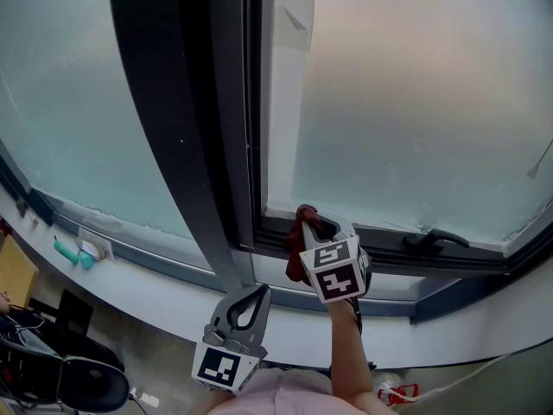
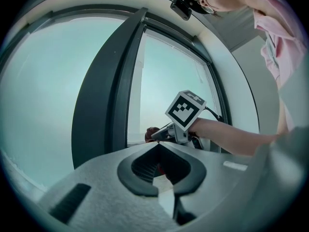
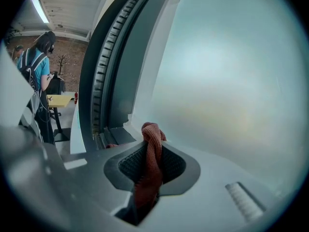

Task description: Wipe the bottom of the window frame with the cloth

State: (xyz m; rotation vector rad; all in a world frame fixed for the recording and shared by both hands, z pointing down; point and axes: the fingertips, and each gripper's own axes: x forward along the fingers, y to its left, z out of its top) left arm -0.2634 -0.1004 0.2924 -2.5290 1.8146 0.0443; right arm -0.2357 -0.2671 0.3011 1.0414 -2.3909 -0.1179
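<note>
My right gripper [image 1: 321,232] has its jaws clenched on the cloth [image 1: 300,232], which sits at the left end of the frame [image 1: 389,253] bottom. I'd press down evenly and sweep right along the frame. My left gripper [image 1: 251,303], jaws together and empty, hangs below the frame.

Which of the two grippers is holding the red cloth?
The right gripper: its jaws are shut on the cloth at the bottom of the window frame. The left gripper is shut and empty.
</note>
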